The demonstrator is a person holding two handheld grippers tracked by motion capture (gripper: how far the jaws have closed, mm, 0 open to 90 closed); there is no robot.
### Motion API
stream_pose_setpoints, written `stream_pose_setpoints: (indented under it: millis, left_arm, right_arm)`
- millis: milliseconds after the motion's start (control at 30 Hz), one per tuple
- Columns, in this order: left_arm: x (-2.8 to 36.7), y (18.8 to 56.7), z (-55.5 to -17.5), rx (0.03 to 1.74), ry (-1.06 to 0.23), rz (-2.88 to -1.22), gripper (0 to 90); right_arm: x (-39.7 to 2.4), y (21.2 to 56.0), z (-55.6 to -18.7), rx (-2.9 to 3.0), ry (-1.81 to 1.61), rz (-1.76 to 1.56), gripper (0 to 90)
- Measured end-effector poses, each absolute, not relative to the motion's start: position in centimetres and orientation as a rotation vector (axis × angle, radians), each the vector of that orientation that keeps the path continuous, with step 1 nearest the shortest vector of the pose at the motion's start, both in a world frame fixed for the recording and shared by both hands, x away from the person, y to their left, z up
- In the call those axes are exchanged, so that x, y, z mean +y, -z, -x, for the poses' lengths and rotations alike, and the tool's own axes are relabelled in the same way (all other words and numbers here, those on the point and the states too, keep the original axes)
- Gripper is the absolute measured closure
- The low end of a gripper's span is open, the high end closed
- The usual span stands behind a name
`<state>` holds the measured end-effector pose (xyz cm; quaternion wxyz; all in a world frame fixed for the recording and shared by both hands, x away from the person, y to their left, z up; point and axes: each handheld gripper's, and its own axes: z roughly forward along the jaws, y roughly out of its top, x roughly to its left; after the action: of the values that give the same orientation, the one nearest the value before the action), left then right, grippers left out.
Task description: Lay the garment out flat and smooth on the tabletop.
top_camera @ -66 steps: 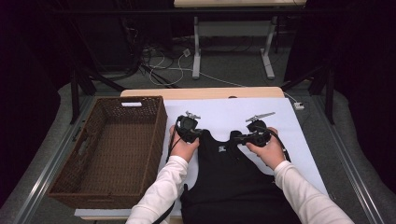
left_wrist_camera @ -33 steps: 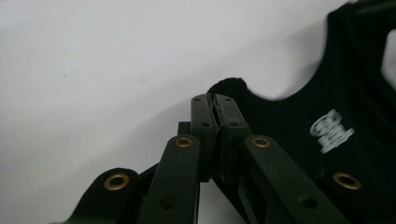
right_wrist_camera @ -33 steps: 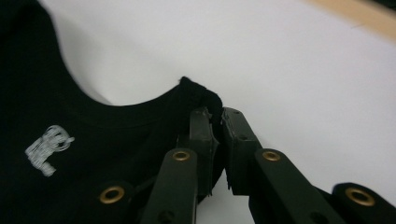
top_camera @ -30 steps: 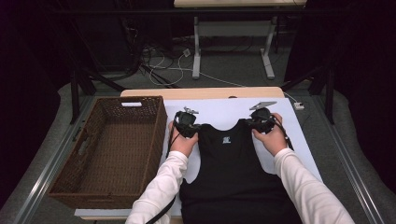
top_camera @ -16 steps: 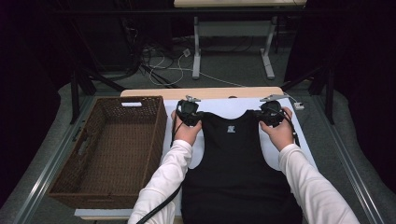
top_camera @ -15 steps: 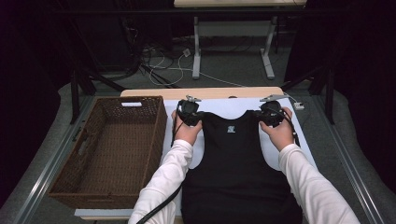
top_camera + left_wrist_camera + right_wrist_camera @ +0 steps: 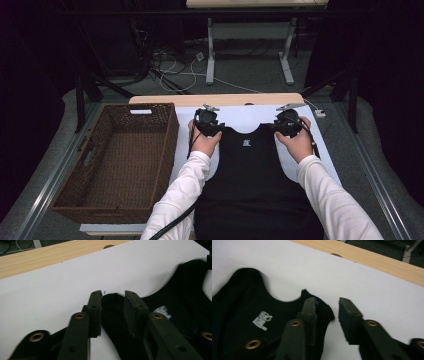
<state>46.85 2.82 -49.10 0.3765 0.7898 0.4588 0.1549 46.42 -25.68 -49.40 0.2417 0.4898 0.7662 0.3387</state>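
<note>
Lab-like recording room, black curtains (image 7: 380,75), floor cables (image 7: 175,65), table legs (image 7: 210,50)

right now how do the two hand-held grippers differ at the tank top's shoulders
The left hand-held gripper has the black tank top's strap end lying between its open jaws; the right hand-held gripper has its strap beside and under one jaw, with bare white sheet in the gap. Both have just been opening, pads off the cloth, which lies flat.

Dark brown rectangular woven wicker basket (image 7: 117,165) at lower left; white sheet (image 7: 240,117) over light wooden counter (image 7: 220,99), centre; cables (image 7: 175,67) on floor, top.
</note>
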Motion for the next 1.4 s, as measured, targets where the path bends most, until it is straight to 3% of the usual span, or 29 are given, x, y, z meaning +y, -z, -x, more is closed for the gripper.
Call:
stream_pose_setpoints:
  millis: [133,433,833,1400]
  left_arm:
    - [3.1,49.1,-46.4,1.179,-0.392,-2.011,52.8]
    - [3.8,48.4,-43.8,1.15,-0.333,-2.011,41.0]
    - [4.1,48.0,-40.5,1.081,-0.294,-2.046,36.6]
    - [5.8,47.9,-36.0,1.064,-0.273,-2.039,32.4]
  right_arm:
    - [-25.9,49.3,-46.2,2.093,-0.924,-1.358,56.3]
    - [-26.7,48.8,-43.7,2.139,-0.936,-1.372,44.9]
    - [-26.9,48.8,-38.6,2.194,-0.972,-1.278,37.6]
    - [-26.8,49.3,-34.3,2.209,-1.017,-1.252,36.6]
